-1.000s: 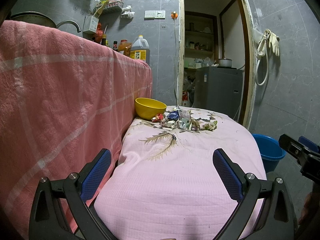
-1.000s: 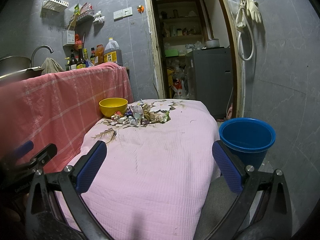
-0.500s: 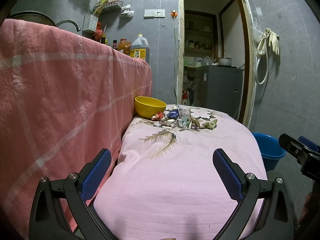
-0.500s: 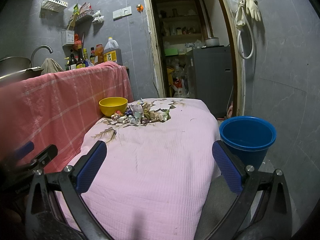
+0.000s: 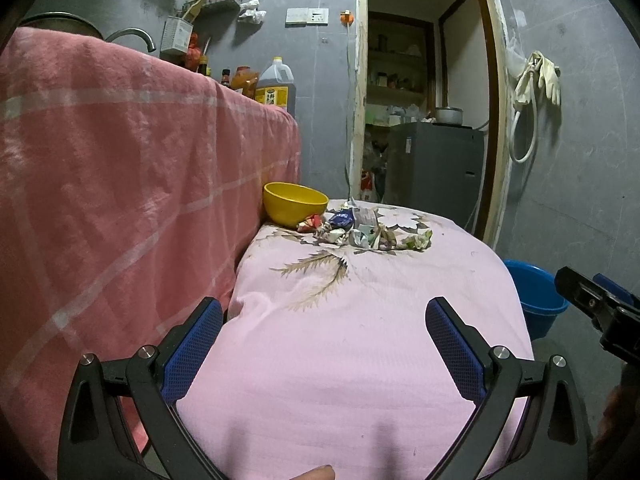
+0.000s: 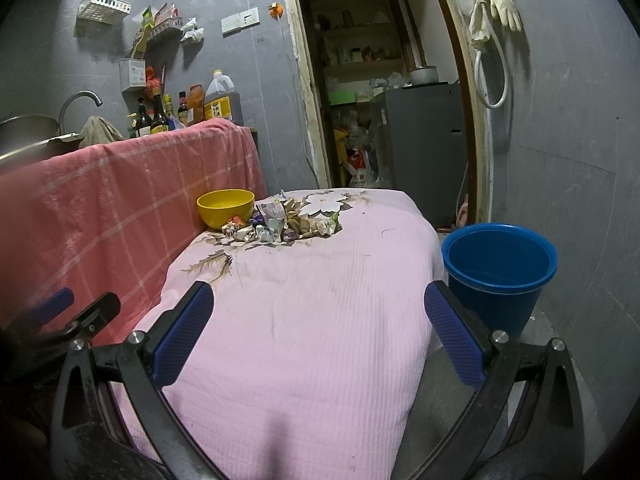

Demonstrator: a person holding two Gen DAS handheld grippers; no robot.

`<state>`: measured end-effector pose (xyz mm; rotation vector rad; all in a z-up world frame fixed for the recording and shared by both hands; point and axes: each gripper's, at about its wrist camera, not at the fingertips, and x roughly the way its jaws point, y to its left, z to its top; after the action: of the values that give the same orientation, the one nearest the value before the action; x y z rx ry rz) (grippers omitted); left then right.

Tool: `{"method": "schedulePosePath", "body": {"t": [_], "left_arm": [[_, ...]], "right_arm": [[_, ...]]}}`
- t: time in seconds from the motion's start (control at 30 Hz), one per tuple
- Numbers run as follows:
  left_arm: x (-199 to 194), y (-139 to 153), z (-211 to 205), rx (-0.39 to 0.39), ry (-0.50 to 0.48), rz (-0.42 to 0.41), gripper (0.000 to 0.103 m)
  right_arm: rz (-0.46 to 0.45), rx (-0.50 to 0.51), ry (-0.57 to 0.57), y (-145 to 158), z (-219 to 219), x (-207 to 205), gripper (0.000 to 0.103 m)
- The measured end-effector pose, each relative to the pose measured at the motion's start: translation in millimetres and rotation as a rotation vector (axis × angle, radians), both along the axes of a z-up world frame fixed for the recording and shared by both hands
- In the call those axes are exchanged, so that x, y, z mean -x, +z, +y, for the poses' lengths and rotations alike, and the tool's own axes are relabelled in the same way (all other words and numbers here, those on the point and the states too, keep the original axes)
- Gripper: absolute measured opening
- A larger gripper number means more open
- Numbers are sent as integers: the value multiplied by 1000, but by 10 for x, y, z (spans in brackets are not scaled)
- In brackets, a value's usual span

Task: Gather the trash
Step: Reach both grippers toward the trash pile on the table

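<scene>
Spreading across most of both views, the pink floral cloth (image 5: pixel 360 340) covers the tabletop, and a pink checked cloth (image 5: pixel 120 180) hangs over the higher counter on its left. Compared with a second ago the scene is nearly the same: the left view has drifted slightly, so the checked cloth fills a little more of its frame, but neither gripper has closed the gap to the far end of the tabletop. That suggests the task is at its very start, with nothing yet collected.

The blue bucket (image 6: pixel 498 272) stands on the floor just beside the tabletop's right edge, its mouth open and apparently empty; it looks like the likely place for the trash. The yellow bowl (image 6: pixel 226 206) sits at the far left of the tabletop against the checked cloth.

The trash pile (image 6: pixel 280 228), a cluster of crumpled wrappers and paper scraps, lies just beside the bowl on the flower print, some pieces touching the bowl's base. It is well apart from both grippers.

The left gripper (image 5: pixel 324 344) hovers over the near end with its fingers spread wide and nothing between them. The right gripper (image 6: pixel 318 332) is likewise spread and empty, nearer the bucket side. Either would need to travel forward over the cloth before any wrapper can be pinched.
</scene>
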<state>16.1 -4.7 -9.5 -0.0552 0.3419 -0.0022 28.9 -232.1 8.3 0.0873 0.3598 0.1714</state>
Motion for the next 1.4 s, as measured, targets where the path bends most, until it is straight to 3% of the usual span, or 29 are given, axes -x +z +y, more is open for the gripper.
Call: {"method": "schedulePosePath", "body": {"t": [0.33, 0.87, 1.17, 1.4], "left_arm": [[-315, 189, -47, 22, 19, -49, 100], [-1197, 488, -4, 16, 61, -158, 100], [-1610, 492, 7, -10, 70, -198, 100], [-2001, 363, 31, -50, 70, -170, 100]], "right_arm": [[-35, -1, 20, 81, -55, -301, 103], [-145, 16, -1, 410, -119, -1194, 103], [-198, 21, -10, 511, -65, -1711, 103], [-146, 21, -9, 426, 29, -2177, 103]]}}
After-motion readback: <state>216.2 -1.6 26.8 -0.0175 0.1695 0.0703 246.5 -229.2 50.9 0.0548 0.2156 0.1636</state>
